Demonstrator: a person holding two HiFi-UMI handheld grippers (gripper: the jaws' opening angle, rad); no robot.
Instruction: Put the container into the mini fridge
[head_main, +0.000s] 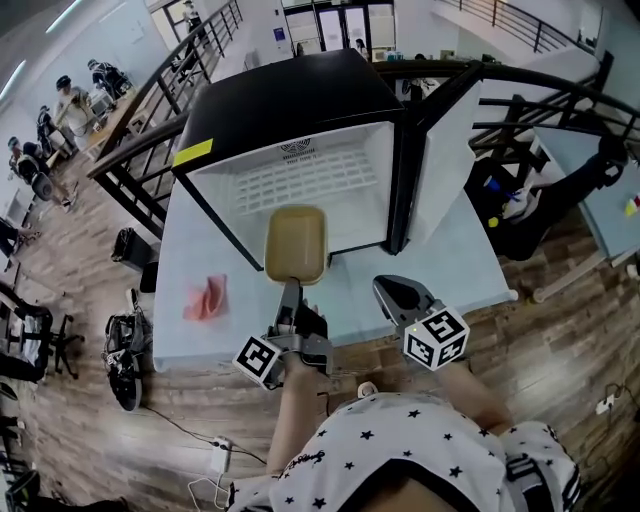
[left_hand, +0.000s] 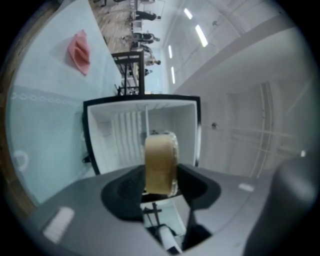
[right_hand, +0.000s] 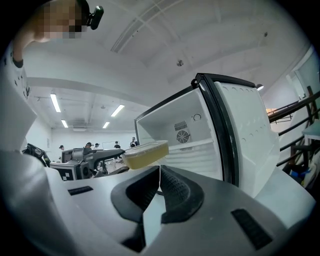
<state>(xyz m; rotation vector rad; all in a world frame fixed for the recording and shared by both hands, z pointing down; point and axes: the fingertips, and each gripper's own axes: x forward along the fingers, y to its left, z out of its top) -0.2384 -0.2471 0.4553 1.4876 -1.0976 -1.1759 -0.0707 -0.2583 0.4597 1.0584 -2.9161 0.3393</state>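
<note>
The container (head_main: 295, 243) is a flat tan box with a clear lid. My left gripper (head_main: 291, 292) is shut on its near end and holds it level at the mouth of the mini fridge (head_main: 290, 100). In the left gripper view the container (left_hand: 160, 162) stands edge-on between the jaws, with the fridge's white inside (left_hand: 125, 130) right behind it. The fridge door (head_main: 440, 160) stands open to the right. My right gripper (head_main: 400, 295) hovers to the right of the left one, shut and empty. From the right gripper (right_hand: 160, 172) the container (right_hand: 145, 154) shows beside the open fridge (right_hand: 200, 135).
The fridge stands on a pale blue table (head_main: 200, 250). A pink cloth (head_main: 207, 298) lies on the table left of the container, also seen as the pink cloth (left_hand: 80, 50). Black railings (head_main: 150, 130) run behind the table, and several people sit far off at the left.
</note>
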